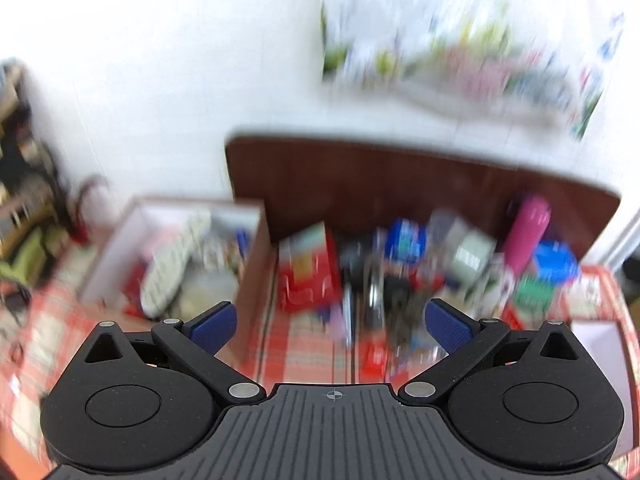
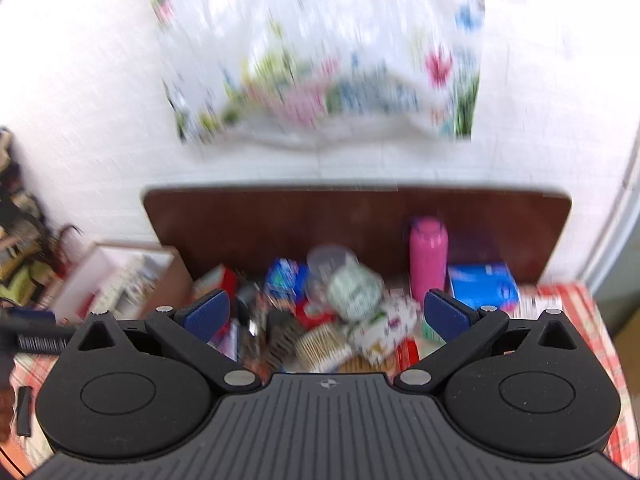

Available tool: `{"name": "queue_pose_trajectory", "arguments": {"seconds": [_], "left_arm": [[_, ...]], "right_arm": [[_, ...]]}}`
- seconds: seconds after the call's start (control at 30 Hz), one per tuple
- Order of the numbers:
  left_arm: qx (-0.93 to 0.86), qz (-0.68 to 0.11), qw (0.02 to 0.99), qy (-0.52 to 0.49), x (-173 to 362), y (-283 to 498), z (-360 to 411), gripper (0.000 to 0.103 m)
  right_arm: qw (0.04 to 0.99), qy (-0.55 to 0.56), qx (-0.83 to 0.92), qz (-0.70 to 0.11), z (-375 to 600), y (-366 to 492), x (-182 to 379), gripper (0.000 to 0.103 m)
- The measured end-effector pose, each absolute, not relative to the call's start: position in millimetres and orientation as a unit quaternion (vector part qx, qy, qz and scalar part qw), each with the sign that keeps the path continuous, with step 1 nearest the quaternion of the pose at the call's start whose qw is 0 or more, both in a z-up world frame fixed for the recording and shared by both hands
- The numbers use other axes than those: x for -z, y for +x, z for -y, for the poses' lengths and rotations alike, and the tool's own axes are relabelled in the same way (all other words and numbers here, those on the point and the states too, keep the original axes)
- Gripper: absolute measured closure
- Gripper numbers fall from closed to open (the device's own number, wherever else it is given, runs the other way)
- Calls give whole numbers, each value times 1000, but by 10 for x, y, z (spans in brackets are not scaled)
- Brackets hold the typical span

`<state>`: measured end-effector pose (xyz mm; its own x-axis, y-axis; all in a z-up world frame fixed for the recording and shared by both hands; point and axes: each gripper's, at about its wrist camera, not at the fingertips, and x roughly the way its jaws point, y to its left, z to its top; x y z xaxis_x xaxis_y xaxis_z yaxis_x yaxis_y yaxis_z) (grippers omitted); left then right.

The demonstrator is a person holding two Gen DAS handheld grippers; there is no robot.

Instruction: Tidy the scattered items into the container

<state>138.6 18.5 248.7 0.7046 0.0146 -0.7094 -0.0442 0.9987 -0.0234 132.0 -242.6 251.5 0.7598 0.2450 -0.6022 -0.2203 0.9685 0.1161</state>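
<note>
Both views are blurred by motion. A pile of scattered items (image 1: 400,272) lies on a red checked tablecloth (image 1: 304,352) against a dark wooden board (image 1: 360,184). It includes a red box (image 1: 308,276), a pink bottle (image 1: 528,236) and a blue box (image 1: 556,260). An open box container (image 1: 184,256) stands at the left, with a white remote-like item inside. My left gripper (image 1: 330,328) is open and empty above the cloth. My right gripper (image 2: 326,316) is open and empty over the pile (image 2: 340,308), near the pink bottle (image 2: 428,256).
A white wall with a colourful hanging cloth (image 2: 320,60) rises behind the board. Cluttered shelves (image 1: 24,184) stand at the far left. A white box (image 1: 600,344) sits at the right table edge. A black comb-like object (image 2: 36,340) lies at the left.
</note>
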Motion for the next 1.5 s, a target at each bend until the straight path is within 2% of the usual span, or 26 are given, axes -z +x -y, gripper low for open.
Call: {"name": "queue_pose_trajectory", "arguments": {"seconds": [0.1,0.23,0.3,0.4,0.53,1.1,1.5], "left_arm": [[-21,-369,929,-12,-2493,1408,-21,0],[-23,-423,906,-8,-2008,1511,213,0],[-22,-461,887,26,-1801,1579,292,0],[-32,-463,884,52,-1696,1574,269,0],[-29,-464,885,30,-1659,1658,133,0],[33,-480,875,49,-1387,1755,-140,0],[0,-499,865,51,-1324,1731,-40,0]], "right_arm": [[931,4,-158,-329,2490,1274,-2492,0],[914,11,-166,-371,2470,1312,-2054,0],[906,5,-173,-388,2425,1329,-1905,0],[899,-20,-176,-401,2399,1295,-1797,0],[896,-25,-161,-413,2337,1375,-1722,0],[892,-28,-93,-442,1880,1371,-1487,0],[883,-27,-136,-449,1891,1563,-1322,0]]}}
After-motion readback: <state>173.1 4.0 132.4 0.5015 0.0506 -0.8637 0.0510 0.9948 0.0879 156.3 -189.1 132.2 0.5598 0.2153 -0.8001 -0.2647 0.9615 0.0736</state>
